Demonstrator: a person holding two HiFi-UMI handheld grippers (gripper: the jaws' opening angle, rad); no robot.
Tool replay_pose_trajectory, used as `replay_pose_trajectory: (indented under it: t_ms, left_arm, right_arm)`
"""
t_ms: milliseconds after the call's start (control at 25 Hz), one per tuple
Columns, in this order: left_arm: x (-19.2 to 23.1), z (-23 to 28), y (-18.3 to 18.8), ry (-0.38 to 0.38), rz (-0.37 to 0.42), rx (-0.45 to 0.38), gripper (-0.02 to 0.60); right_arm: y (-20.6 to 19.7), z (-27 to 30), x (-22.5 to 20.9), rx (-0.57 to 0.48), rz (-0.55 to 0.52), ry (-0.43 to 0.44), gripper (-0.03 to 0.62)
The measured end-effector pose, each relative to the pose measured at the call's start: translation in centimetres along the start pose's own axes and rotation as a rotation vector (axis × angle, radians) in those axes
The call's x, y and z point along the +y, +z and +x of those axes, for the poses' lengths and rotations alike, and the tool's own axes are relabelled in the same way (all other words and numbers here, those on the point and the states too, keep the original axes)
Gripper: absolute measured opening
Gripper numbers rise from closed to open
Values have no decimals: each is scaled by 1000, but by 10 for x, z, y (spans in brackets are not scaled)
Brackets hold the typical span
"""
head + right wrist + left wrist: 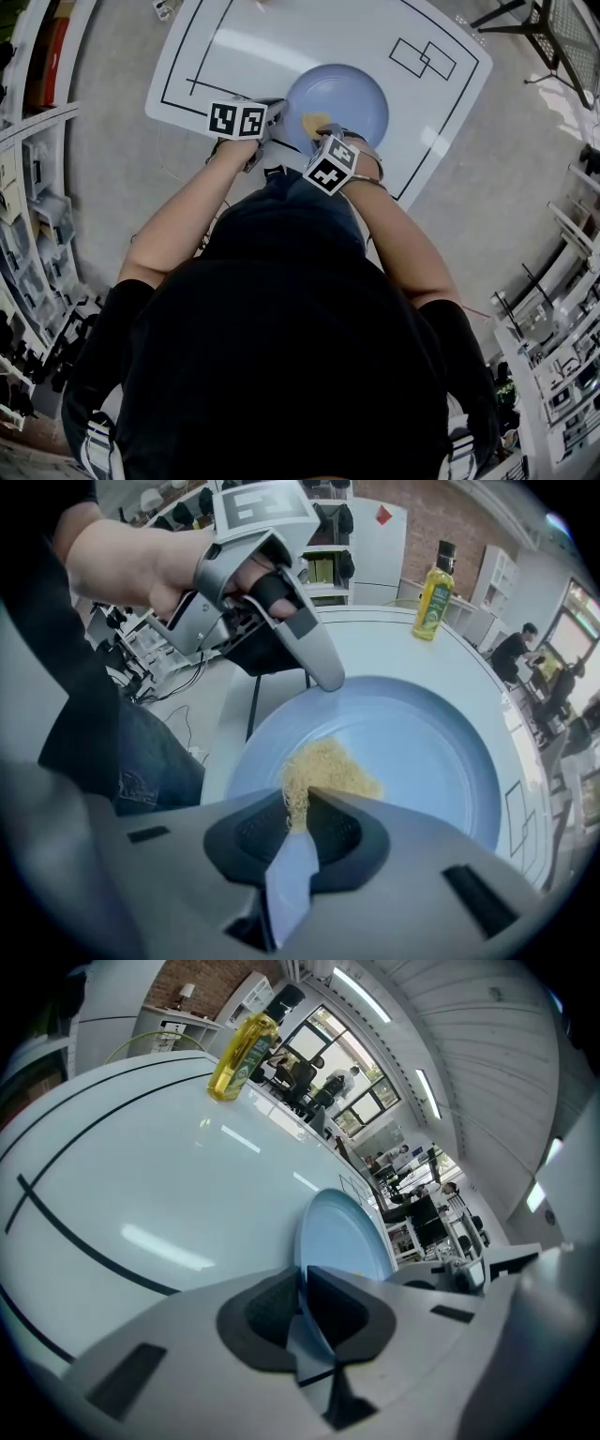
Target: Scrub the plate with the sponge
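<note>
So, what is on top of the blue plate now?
A yellow sponge lies on the plate, pinched in the right claw. The left claw clamps the plate's rim. The plate surface under the sponge is covered and cannot be seen.

The plate lies on the bench, near its edge closest to the person. The sponge sits on the near part of the plate, pinched between the jaws of the right tool. The left tool is at the plate's left rim, with one jaw on each side of it. A bottle stands at the far side of the bench, well apart from the plate.
</note>
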State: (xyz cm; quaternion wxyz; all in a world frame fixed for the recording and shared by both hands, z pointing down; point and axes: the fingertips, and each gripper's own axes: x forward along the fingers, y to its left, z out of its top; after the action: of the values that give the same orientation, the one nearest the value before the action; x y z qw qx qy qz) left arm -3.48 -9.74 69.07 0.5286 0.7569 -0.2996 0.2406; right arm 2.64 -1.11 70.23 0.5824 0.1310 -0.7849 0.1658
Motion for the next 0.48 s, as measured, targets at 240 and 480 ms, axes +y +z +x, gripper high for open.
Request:
replay_pose_trajectory:
  t_ms: [240, 480]
  left_arm:
    - [1, -2, -4, -14, -15, 3, 38]
    - [1, -2, -5, -25, -22, 5, 40]
  right_arm:
    - [8, 1, -14, -18, 16, -12, 52]
    - [7, 2, -14, -7, 8, -13, 51]
